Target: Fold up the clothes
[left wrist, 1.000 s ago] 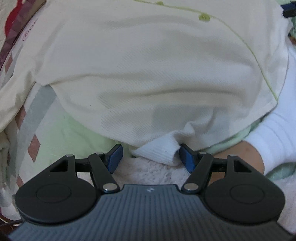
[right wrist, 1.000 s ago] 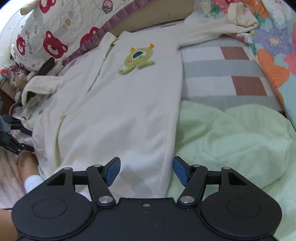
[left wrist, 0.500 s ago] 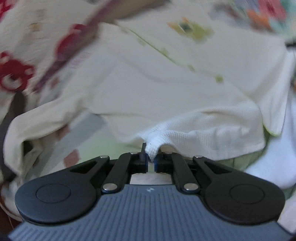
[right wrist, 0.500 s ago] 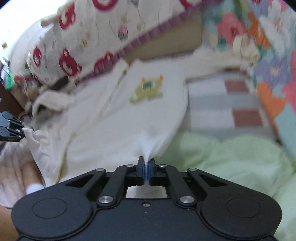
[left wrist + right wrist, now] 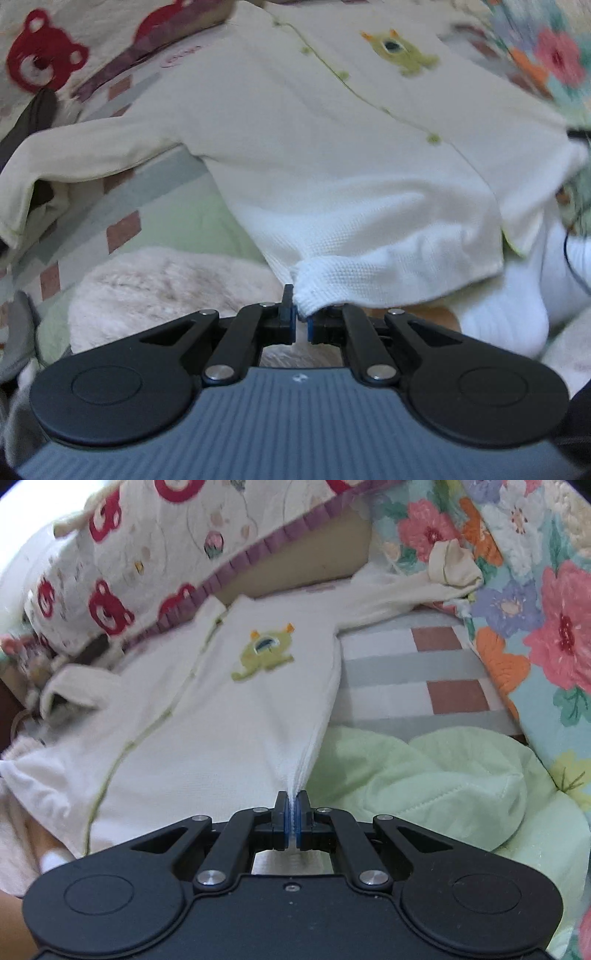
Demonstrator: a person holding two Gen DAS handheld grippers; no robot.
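A cream baby romper (image 5: 207, 720) with a green monster patch (image 5: 263, 656) lies spread on the bed, bottom corners lifted.

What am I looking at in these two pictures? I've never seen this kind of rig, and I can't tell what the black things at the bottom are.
No robot here: a person holds a hand-held two-finger gripper in each hand, each with a fisheye camera looking along its fingers. One picture is from the left gripper, the other from the right gripper. Both are shut on the bottom hem of a cream baby garment with a green monster patch, spread on a bed. Under it lie a striped sheet and a pale green blanket; a bear-print pillow lies behind.
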